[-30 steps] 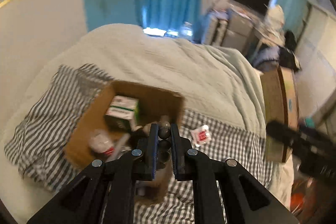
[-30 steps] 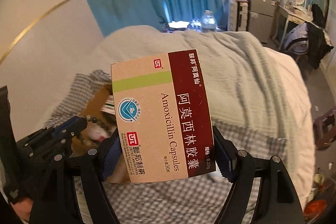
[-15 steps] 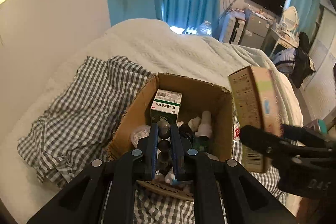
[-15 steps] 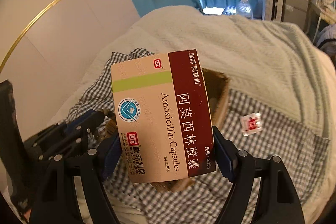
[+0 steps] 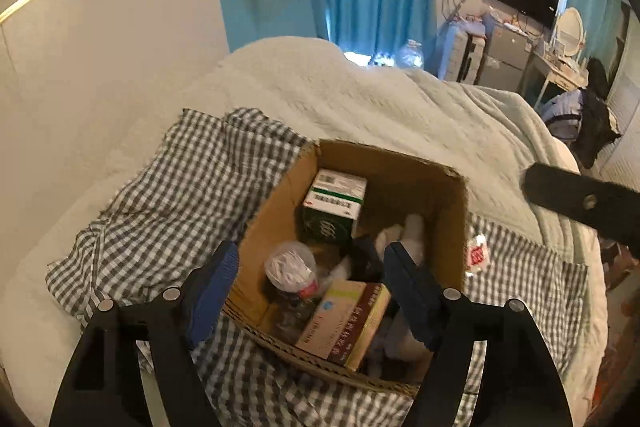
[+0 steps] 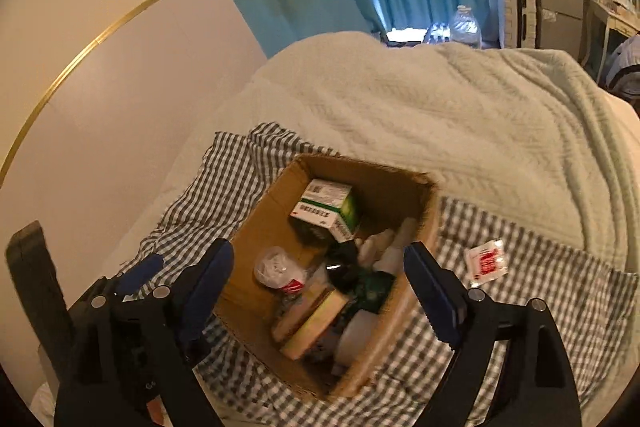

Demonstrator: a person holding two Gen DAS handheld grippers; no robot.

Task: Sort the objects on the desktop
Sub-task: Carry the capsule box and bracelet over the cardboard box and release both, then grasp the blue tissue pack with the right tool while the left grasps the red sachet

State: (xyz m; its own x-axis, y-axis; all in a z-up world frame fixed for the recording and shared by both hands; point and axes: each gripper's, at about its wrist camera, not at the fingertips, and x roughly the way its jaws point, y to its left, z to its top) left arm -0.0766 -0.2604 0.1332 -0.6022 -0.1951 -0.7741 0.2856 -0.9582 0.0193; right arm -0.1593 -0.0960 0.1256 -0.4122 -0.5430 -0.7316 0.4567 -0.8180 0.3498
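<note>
An open cardboard box [image 5: 400, 163] [image 6: 372, 175] sits on a checked cloth on the bed. Inside lie a green-and-white medicine box [image 5: 334, 203] [image 6: 326, 207], a clear plastic bottle [image 5: 290, 267] [image 6: 276, 269] and the tan-and-maroon Amoxicillin box [image 5: 344, 323] [image 6: 312, 321], tilted at the near side. My left gripper [image 5: 312, 287] hangs over the box, jaws opening, nothing between its pads. My right gripper [image 6: 318, 291] is also above the box, jaws opening and empty. Dark items lie deeper in the box; I cannot make them out.
A red-and-white sachet [image 6: 486, 261] [image 5: 476, 255] lies on the checked cloth [image 5: 180, 187] right of the box. A pale green blanket [image 6: 440, 107] covers the bed behind. A wall stands on the left; blue curtains and furniture are at the far end.
The left gripper has opened and the dark beads it held are gone from its jaws. The right gripper let go of the Amoxicillin box, which now lies in the cardboard box.
</note>
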